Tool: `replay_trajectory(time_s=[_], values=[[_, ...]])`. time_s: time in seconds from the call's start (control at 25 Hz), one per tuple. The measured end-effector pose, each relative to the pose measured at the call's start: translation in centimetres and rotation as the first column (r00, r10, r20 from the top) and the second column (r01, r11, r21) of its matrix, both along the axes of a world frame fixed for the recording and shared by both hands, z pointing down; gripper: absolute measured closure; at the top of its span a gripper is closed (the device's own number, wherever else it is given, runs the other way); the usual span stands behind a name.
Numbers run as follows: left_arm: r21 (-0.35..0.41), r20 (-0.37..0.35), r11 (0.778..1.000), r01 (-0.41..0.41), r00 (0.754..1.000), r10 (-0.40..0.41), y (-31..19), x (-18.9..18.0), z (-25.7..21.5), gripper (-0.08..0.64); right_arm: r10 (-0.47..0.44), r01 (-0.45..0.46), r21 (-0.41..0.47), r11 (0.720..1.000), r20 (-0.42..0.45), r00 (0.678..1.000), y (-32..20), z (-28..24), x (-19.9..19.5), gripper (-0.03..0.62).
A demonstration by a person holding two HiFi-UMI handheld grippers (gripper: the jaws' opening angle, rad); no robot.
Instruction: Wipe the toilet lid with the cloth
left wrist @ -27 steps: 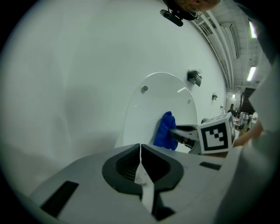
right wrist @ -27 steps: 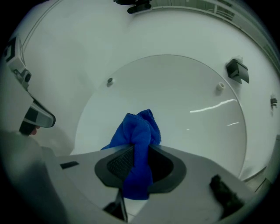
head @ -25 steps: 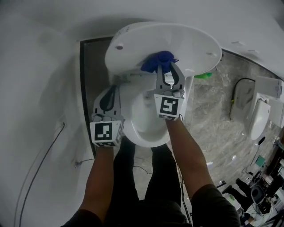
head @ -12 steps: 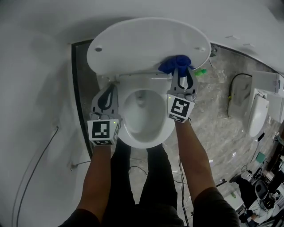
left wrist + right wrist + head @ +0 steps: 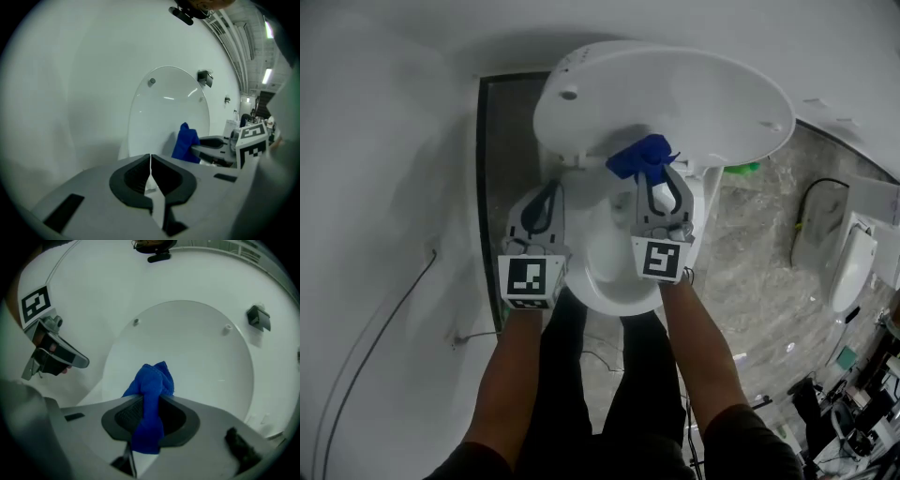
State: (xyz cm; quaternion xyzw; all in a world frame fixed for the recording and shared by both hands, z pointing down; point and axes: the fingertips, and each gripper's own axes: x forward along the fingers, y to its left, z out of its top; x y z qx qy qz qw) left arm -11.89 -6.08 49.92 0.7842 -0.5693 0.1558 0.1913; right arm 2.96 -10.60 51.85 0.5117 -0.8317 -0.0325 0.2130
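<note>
Spotter: Cloth (image 5: pixel 639 157) is sitting in your right tongs (image 5: pixel 659 180), which are clamping it at its middle. The blue wad is bunching out past their tips and trailing a little beneath them.

Coach: Ahead of those tongs the toilet lid (image 5: pixel 675 94) is standing raised, its inner face turned towards you. The wad is either meeting the lower part of that face or hovering just off it; I cannot tell which.

Spotter: Your left tongs (image 5: pixel 548 192) are closed together on nothing. They are hanging to the left of the right tongs, over the rim of the bowl (image 5: pixel 609 281) and apart from the lid.

Coach: To my eye you are working low on the lid, with most of the face above the tongs waiting. You are wanting the soft front of the wad on the plastic, never the hard tips, so be pressing lightly and letting the fabric lead.

Spotter: Be sweeping in overlapping passes, up and away from the tongs towards the far edge, and be going round the small stud (image 5: pixel 569 94) up and to the left.

Coach: I am guessing a hard push could be rocking the lid on its hinge, so be going gently. Your idle left tongs could be steadying its near edge.
</note>
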Motion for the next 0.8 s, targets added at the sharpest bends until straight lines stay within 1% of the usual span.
replay_trajectory(time_s=[0.08, 0.12, 0.28, 0.4, 0.48, 0.6, 0.68, 0.8], values=[[0.001, 0.014, 1.0, -0.002, 1.0, 0.002, 0.5, -1.0, 0.2, 0.545, -0.074, 0.075, -0.049, 0.996, 0.018, 0.997, 1.1, 1.6, -4.0, 0.503], [0.0, 0.018, 1.0, 0.0, 1.0, 0.0, 0.6, -1.4, 0.3, 0.543, -0.094, 0.096, -0.071, 0.993, 0.036, 0.995, 1.5, 2.4, -5.6, 0.503], [-0.02, 0.019, 0.999, 0.027, 0.999, -0.027, 1.5, -3.1, 1.0, 0.545, -0.087, 0.101, -0.153, 0.983, 0.093, 0.992, 1.7, 5.0, -10.3, 0.503], [-0.034, 0.018, 0.999, 0.034, 0.999, -0.033, 2.4, -3.7, 1.7, 0.543, -0.083, 0.099, -0.183, 0.978, 0.095, 0.992, 0.7, 6.4, -12.6, 0.503], [-0.042, 0.022, 0.999, 0.032, 0.999, -0.031, 2.9, -3.9, 2.1, 0.545, -0.072, 0.084, -0.201, 0.976, 0.068, 0.995, -0.1, 7.2, -13.1, 0.503], [-0.05, 0.015, 0.998, 0.04, 0.999, -0.04, 3.3, -4.0, 2.5, 0.545, -0.044, 0.047, -0.217, 0.975, 0.021, 0.999, -0.9, 8.1, -12.5, 0.503], [-0.048, 0.013, 0.998, 0.04, 0.999, -0.04, 3.1, -3.7, 2.7, 0.544, -0.03, 0.027, -0.219, 0.975, -0.013, 0.999, -1.2, 8.6, -11.7, 0.503], [-0.041, 0.029, 0.999, 0.018, 0.999, -0.016, 3.1, -2.6, 2.9, 0.543, 0.013, -0.019, -0.221, 0.975, -0.029, 0.999, -1.3, 9.1, -9.5, 0.503]])
